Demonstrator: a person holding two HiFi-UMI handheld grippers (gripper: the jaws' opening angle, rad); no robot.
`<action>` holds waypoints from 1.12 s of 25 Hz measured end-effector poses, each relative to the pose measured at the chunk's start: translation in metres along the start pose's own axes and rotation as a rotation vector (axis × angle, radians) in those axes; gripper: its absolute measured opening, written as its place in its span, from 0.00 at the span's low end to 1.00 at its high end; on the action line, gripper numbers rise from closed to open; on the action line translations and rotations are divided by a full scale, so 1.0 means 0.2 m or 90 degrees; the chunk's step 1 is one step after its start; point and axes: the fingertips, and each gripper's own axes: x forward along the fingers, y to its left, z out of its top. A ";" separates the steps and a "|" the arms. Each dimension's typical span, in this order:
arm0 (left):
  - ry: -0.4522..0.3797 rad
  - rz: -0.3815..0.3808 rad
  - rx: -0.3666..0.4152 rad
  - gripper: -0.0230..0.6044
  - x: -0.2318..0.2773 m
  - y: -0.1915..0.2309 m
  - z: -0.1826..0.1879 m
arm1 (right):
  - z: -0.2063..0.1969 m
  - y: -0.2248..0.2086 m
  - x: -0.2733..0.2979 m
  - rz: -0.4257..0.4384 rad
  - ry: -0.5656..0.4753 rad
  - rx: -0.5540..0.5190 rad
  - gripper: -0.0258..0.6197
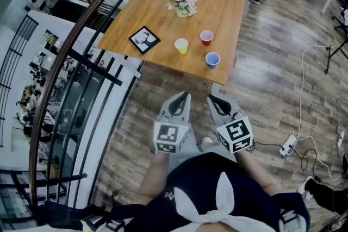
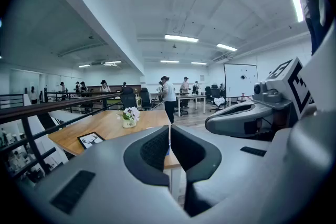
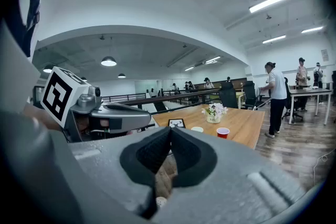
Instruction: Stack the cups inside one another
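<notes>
Left tongs [image 1: 183,98] and right tongs [image 1: 213,100] sit closed on nothing, short of the tabletop [image 1: 157,19]. Yellow cup [image 1: 181,45], red cup [image 1: 206,37] and blue cup [image 1: 212,59] stand apart there. Reaching in unopened could topple these light cups.

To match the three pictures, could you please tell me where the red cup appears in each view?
Head view: the red cup stands right of centre on the table, just above the blue cup.
Left gripper view: not visible.
Right gripper view: right of centre, on the tabletop.
Shared landmark: the flower vase.
</notes>
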 end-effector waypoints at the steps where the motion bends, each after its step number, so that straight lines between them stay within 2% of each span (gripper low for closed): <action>1: 0.001 0.000 0.000 0.08 0.01 0.00 0.00 | 0.00 -0.01 0.00 0.000 0.000 0.001 0.04; 14: 0.017 0.006 -0.032 0.08 0.14 0.13 -0.04 | 0.00 -0.08 0.13 -0.013 0.012 -0.003 0.04; 15: 0.018 0.005 -0.036 0.10 0.16 0.15 -0.04 | -0.01 -0.10 0.15 -0.016 0.015 -0.001 0.04; 22: 0.024 -0.001 -0.032 0.41 0.36 0.33 -0.04 | -0.01 -0.23 0.31 -0.035 0.044 0.005 0.04; 28: 0.027 0.011 -0.019 0.48 0.54 0.56 -0.02 | 0.03 -0.33 0.49 -0.047 0.054 -0.001 0.04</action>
